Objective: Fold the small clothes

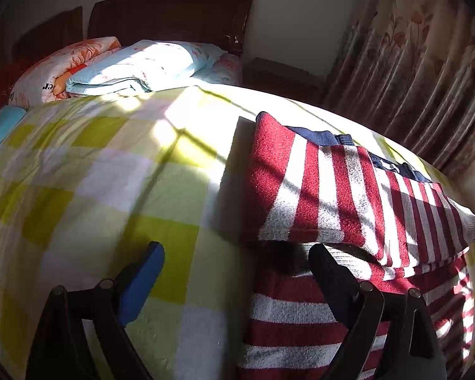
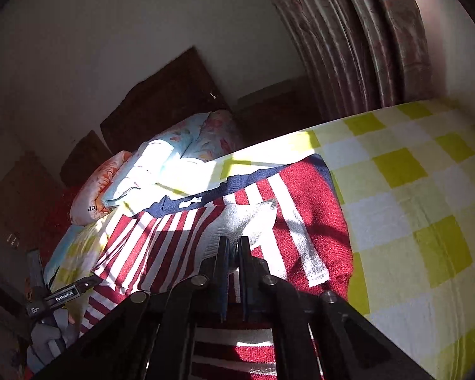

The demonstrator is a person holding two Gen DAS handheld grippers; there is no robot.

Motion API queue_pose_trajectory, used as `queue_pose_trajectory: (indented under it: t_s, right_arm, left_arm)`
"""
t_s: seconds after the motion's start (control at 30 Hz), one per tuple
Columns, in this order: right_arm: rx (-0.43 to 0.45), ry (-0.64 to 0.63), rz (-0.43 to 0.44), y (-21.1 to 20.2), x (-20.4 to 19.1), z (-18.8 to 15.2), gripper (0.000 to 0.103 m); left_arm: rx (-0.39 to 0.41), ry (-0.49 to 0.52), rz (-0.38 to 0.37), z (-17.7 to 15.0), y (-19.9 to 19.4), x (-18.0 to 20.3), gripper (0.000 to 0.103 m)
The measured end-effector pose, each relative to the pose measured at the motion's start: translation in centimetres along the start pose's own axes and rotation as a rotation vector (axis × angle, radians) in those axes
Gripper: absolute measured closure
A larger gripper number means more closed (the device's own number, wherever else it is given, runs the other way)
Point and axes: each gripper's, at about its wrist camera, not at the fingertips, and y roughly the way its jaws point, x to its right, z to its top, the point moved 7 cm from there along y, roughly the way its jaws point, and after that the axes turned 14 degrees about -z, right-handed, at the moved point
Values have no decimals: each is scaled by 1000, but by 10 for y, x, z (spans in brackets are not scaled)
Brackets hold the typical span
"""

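A red-and-white striped sweater (image 1: 326, 190) with a navy collar (image 1: 319, 136) lies on the yellow-checked bedspread (image 1: 110, 190). My left gripper (image 1: 237, 248) is open low over the bed. Its blue-padded finger (image 1: 142, 281) is above the bedspread and the other finger (image 1: 329, 272) is above the sweater's lower part. Nothing is between them. In the right wrist view my right gripper (image 2: 234, 242) is shut on a pale ribbed edge of the sweater (image 2: 240, 221), which is lifted and folded over the striped body (image 2: 161, 237). The left gripper (image 2: 91, 282) shows at the sweater's left edge.
Folded quilts and a pillow (image 1: 136, 66) are piled by the dark wooden headboard (image 1: 171, 12). A patterned curtain (image 1: 411, 63) hangs beyond the bed's far side. A blue cloth (image 1: 0, 126) lies at the left. Bare bedspread (image 2: 411, 205) spreads right of the sweater.
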Motion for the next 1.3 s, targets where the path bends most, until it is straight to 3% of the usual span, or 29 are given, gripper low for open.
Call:
queue_pose_trajectory:
  t_s: [0.1, 0.33, 0.4, 0.47, 0.5, 0.57, 0.67, 0.77, 0.83, 0.9, 1.0, 1.1, 1.17, 1.23, 1.3]
  right_arm:
    - [-1, -31, -22, -12, 2, -5, 98]
    - [-84, -32, -74, 9, 17, -32, 96]
    - [-112, -24, -143, 17, 28, -37, 93]
    - [-128, -7, -253, 16, 44, -38, 79]
    - [-122, 2, -278, 13, 47, -35, 80]
    - [-58, -34, -295, 1, 39, -24, 80]
    - [31, -209, -275, -6, 0, -14, 79]
    - [3, -341, -230, 16, -30, -26, 78]
    - [-57, -358, -273, 38, -27, -37, 78]
    - [-68, -316, -249, 39, -21, -38, 78]
    - [-78, -253, -218, 37, -10, -36, 76]
    - [-81, -227, -197, 36, -8, -36, 76]
    - [-79, -235, -208, 37, -11, -36, 76]
    - [-79, -240, -210, 37, -13, -37, 75]
    - [-80, -239, -201, 37, -13, -37, 71]
  left_arm:
    - [-2, 2, 3, 0, 0, 0, 0]
    - [-3, 1, 2, 0, 1, -2, 0]
    - [-1, -3, 2, 0, 0, -3, 0]
    - [0, -7, 0, 0, 0, -4, 0]
    - [-1, -6, 1, 0, 0, -3, 0]
    - [-4, -3, 4, 0, 1, -3, 0]
    - [-3, -4, 5, 0, 0, -3, 0]
    - [7, -18, 8, 0, -2, -6, 0]
    - [47, -39, 29, 2, -10, -10, 0]
    - [110, -28, 45, 6, -26, -5, 0]
    - [185, 16, -62, 26, -43, 26, 0]
    - [125, 81, -234, 48, -27, 75, 0]
    - [70, 151, -271, 57, -3, 102, 0]
    - [34, 205, -257, 67, 25, 115, 0]
    - [-4, 180, -233, 75, 50, 109, 0]
